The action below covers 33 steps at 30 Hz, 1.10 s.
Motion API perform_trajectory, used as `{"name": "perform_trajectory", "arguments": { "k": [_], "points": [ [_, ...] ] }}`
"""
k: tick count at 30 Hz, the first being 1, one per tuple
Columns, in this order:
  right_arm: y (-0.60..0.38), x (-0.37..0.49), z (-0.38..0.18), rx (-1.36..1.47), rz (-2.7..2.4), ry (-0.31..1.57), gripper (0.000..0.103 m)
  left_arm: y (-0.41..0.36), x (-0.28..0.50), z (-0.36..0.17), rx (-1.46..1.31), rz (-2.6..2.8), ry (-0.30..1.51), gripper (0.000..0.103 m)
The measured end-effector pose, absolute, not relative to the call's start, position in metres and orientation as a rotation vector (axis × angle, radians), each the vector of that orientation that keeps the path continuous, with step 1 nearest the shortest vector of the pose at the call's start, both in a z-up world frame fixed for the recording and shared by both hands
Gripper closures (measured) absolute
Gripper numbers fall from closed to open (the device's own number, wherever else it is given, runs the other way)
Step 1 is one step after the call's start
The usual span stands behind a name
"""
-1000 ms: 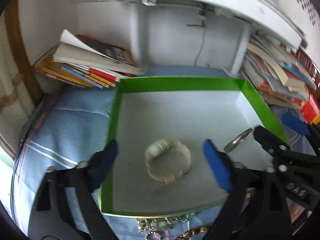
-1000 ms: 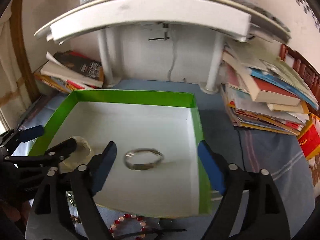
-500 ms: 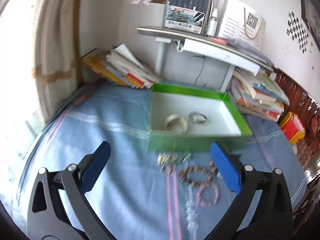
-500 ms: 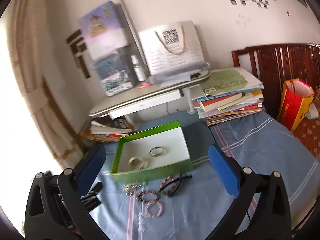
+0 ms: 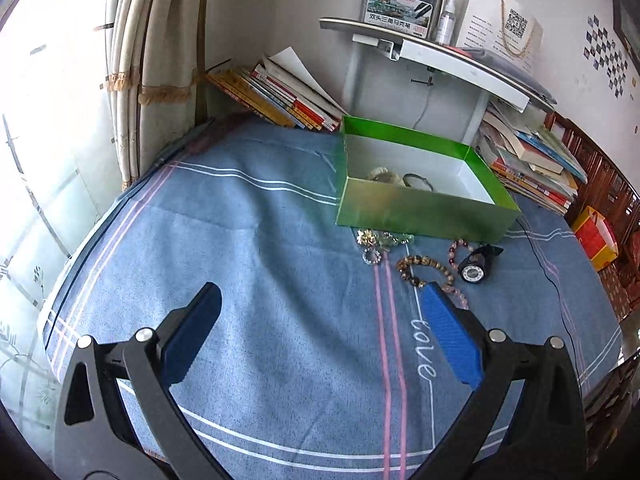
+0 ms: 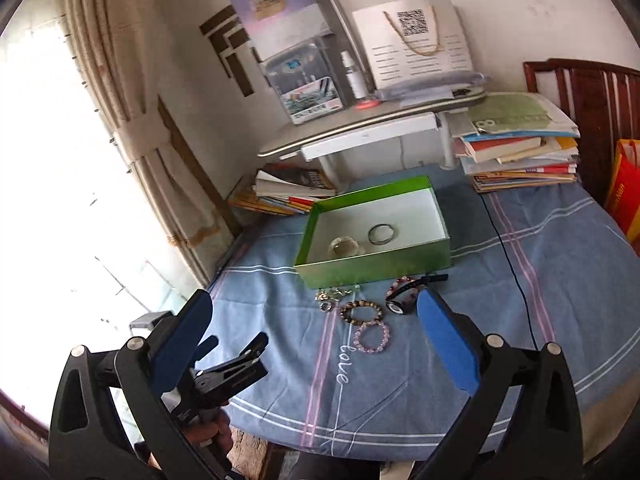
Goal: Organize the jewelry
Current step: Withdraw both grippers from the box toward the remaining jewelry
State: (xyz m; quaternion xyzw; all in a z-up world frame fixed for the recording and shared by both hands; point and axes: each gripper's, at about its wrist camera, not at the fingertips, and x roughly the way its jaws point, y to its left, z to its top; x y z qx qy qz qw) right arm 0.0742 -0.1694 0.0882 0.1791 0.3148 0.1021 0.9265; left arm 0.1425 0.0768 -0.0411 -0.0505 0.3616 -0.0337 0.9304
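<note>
A green box [image 5: 424,212] [image 6: 376,262] stands on the blue cloth. In it lie a pale shell bracelet [image 6: 343,245] [image 5: 380,175] and a metal bangle [image 6: 382,234] [image 5: 418,180]. In front of the box lie a gold chain piece [image 5: 380,240] [image 6: 332,295], a brown bead bracelet [image 5: 424,270] [image 6: 361,311], a pink bead bracelet [image 6: 372,337], a red bead bracelet [image 6: 398,286] and a black watch [image 5: 476,266] [image 6: 404,300]. My left gripper [image 5: 320,344] is open and empty, well back from the jewelry; it also shows in the right wrist view [image 6: 236,350]. My right gripper [image 6: 312,344] is open and empty, high above the table.
A white desk shelf [image 5: 436,56] [image 6: 372,120] stands behind the box. Book stacks lie at the left [image 5: 284,96] and right [image 5: 532,160] [image 6: 516,148]. A curtain [image 6: 132,120] and window are on the left. A black cable [image 6: 508,256] runs across the cloth.
Both grippers have pulled far back and up from the box. The shell bracelet and the bangle stay inside it, released.
</note>
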Motion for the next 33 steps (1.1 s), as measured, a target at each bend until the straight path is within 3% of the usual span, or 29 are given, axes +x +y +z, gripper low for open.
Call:
{"name": "perform_trajectory", "arguments": {
  "k": [24, 33],
  "points": [
    [-0.169, 0.055, 0.108, 0.367, 0.343, 0.595, 0.003, 0.061, 0.145, -0.051, -0.073, -0.1, 0.766, 0.004],
    [-0.158, 0.07, 0.059, 0.179, 0.132, 0.523, 0.003, 0.054, 0.142, -0.052, -0.066, -0.109, 0.757, 0.004]
  ]
}}
